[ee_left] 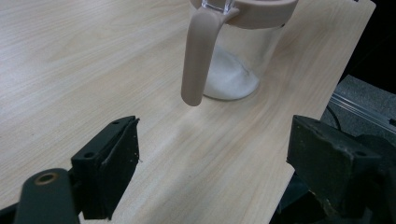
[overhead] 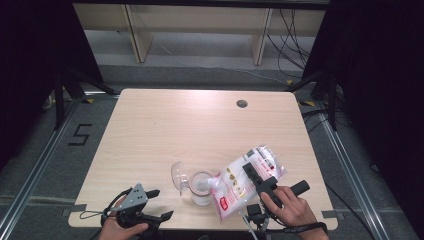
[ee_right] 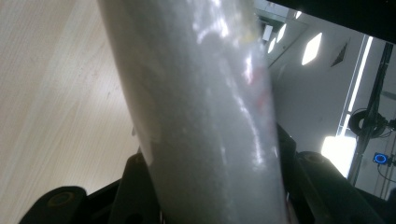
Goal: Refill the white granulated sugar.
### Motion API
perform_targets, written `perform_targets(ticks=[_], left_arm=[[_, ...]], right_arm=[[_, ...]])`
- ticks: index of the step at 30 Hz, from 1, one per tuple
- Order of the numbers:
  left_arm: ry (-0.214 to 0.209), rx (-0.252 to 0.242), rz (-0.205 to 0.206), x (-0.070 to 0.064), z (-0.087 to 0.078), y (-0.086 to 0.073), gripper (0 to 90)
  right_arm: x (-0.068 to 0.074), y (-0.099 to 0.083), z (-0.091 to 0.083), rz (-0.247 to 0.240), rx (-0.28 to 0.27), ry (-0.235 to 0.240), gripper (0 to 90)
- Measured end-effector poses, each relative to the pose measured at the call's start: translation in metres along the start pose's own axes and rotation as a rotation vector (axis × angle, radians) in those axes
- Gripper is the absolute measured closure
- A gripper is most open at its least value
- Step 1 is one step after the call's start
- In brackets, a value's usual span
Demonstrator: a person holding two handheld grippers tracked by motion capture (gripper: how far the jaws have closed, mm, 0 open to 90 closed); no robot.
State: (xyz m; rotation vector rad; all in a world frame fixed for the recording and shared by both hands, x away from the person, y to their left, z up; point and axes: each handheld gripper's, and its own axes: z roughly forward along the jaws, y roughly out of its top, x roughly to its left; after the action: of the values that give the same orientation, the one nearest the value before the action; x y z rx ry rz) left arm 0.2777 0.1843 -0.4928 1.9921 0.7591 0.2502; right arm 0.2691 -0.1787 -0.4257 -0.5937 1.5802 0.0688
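A clear plastic bag of white granules with red print (overhead: 245, 182) was tilted, its lower end at the mouth of a clear glass jar with a beige rim and handle (overhead: 201, 188). White granules lay in the jar's bottom. The right gripper (overhead: 257, 180) pinched the bag just right of the jar. The jar's clear hinged lid (overhead: 178, 174) stood open on its left. The left gripper (overhead: 156, 204), jaws spread and empty, rested near the jar's left on the light wooden table (overhead: 200, 125).
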Motion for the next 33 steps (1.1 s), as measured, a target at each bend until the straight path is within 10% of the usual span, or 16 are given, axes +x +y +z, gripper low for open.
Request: perform_targets(ticks=[25, 33], left_arm=[[0.009, 0.000, -0.007, -0.0012, -0.0003, -0.0001, 16.5], [0.009, 0.003, -0.008, -0.0011, -0.0004, -0.0001, 16.6]], right_arm=[[0.0018, -0.0064, -0.0045, 0.129, 0.006, 0.006, 61.2], [0.0002, -0.0074, -0.0039, 0.101, -0.005, -0.001, 61.3]])
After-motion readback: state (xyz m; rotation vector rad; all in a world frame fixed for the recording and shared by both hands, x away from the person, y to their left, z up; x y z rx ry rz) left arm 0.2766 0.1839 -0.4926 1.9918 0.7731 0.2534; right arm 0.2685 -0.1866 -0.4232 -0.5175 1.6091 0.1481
